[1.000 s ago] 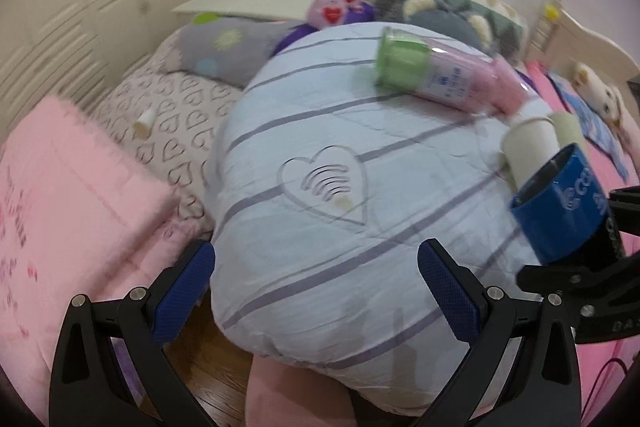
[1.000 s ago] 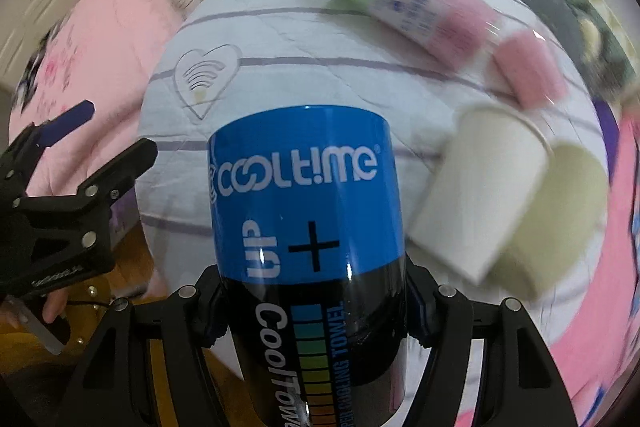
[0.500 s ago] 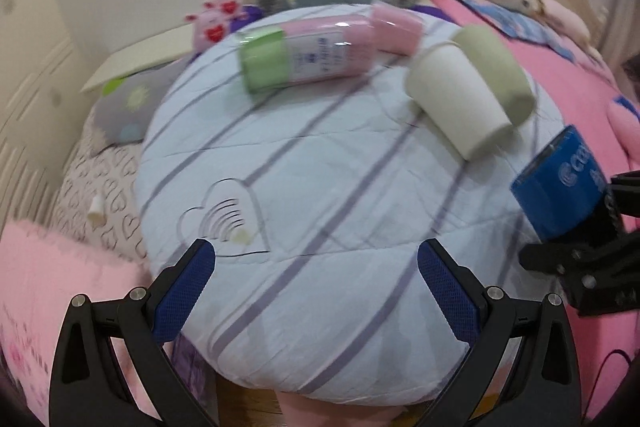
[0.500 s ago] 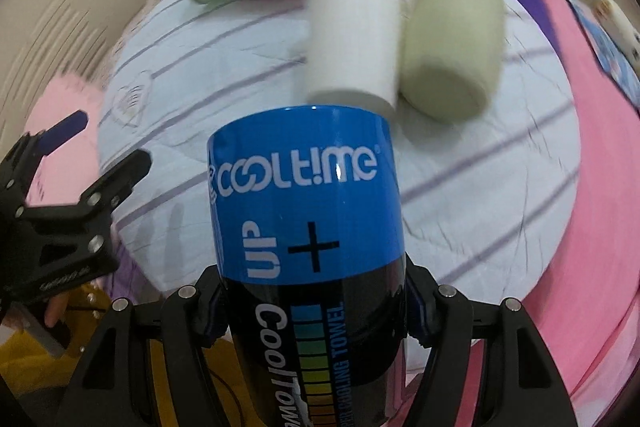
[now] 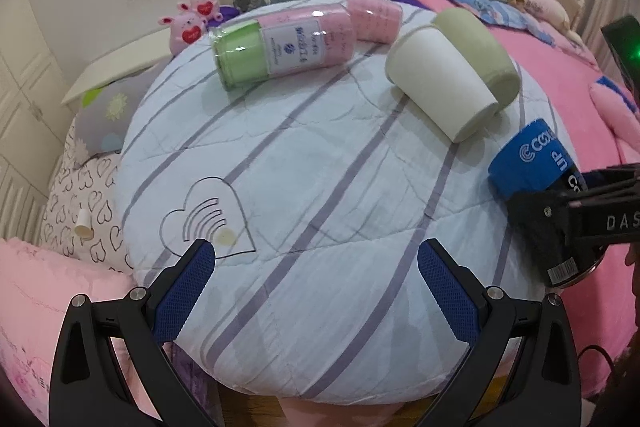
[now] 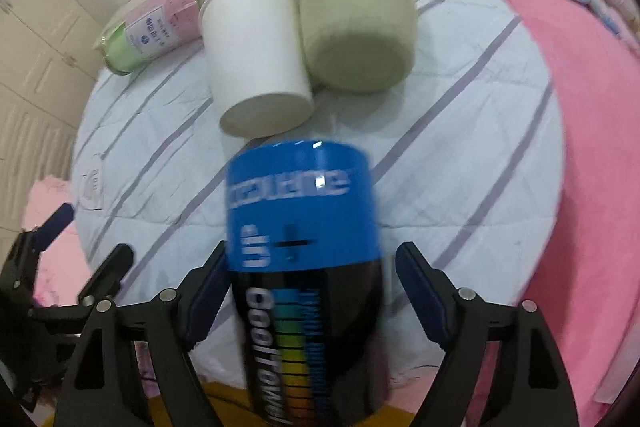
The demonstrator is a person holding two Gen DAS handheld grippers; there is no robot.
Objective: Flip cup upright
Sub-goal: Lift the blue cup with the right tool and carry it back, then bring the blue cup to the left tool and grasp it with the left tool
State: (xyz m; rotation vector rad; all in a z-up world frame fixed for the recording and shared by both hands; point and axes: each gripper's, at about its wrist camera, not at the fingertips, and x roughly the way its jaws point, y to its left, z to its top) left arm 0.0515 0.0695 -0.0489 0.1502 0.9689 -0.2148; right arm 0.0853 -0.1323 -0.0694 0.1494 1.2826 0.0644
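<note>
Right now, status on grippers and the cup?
Left gripper open, empty. Right gripper open around blue canister. White cup on its side, against green roll.

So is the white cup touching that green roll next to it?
Touching. The right wrist view shows the cup lying with its side against the green roll, no gap between them.

Left gripper [image 5: 316,283] wide open, right gripper [image 6: 308,291] parted.
</note>
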